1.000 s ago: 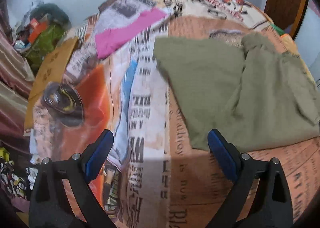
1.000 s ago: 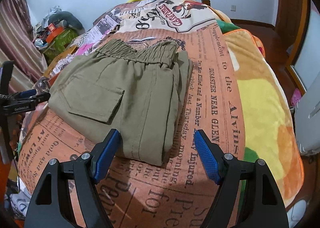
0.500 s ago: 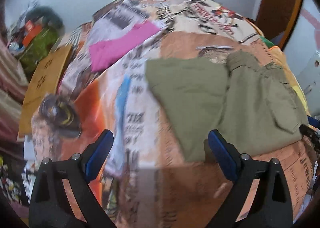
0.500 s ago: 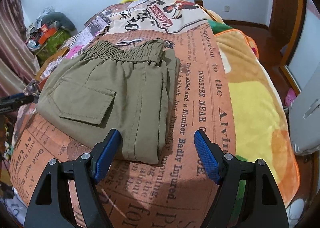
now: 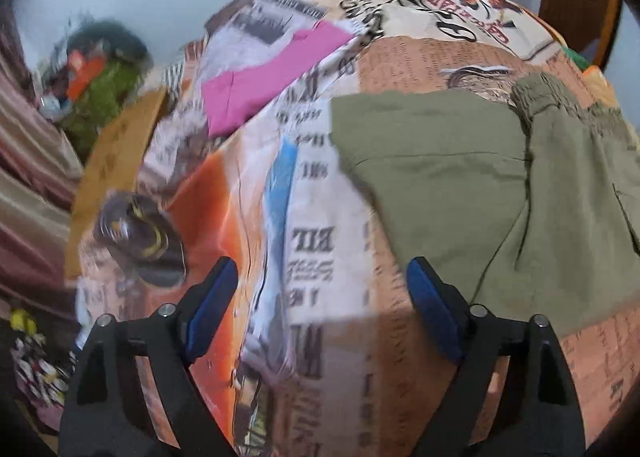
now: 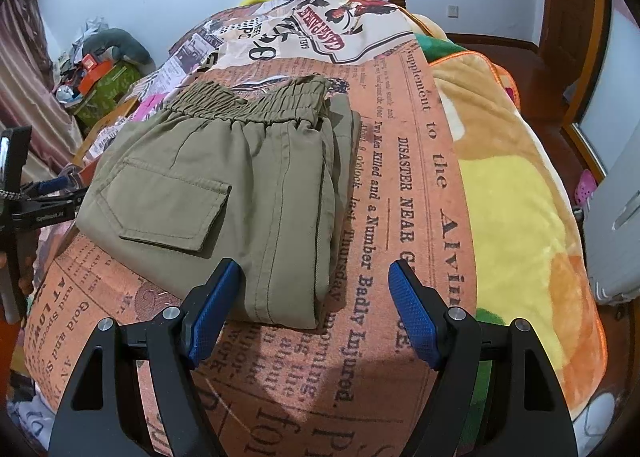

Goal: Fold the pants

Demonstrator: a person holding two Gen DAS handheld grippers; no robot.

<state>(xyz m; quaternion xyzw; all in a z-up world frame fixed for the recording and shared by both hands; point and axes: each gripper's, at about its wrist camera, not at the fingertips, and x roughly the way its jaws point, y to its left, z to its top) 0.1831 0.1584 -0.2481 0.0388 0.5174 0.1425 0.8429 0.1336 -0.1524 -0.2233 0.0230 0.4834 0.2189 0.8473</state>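
Observation:
Olive green pants (image 6: 224,193) lie folded into a compact rectangle on the newspaper-print bedspread (image 6: 400,185), elastic waistband at the far end, a back pocket facing up. They also show in the left wrist view (image 5: 500,185) at the right. My right gripper (image 6: 312,305) is open and empty, just in front of the near edge of the pants. My left gripper (image 5: 320,305) is open and empty over the bedspread (image 5: 312,217), to the left of the pants. It also shows at the left edge of the right wrist view (image 6: 48,201).
A pink cloth (image 5: 264,77) lies at the far side of the bed. A plush yellow and orange blanket (image 6: 520,217) covers the bed's right side. Clutter and a green box (image 6: 108,85) stand by the curtain at the left. A wooden door (image 6: 572,17) is at the right.
Both grippers have stayed open and empty. The left view has swung about and drawn a little closer to the pants. The right gripper has edged nearer the near edge of the pants.

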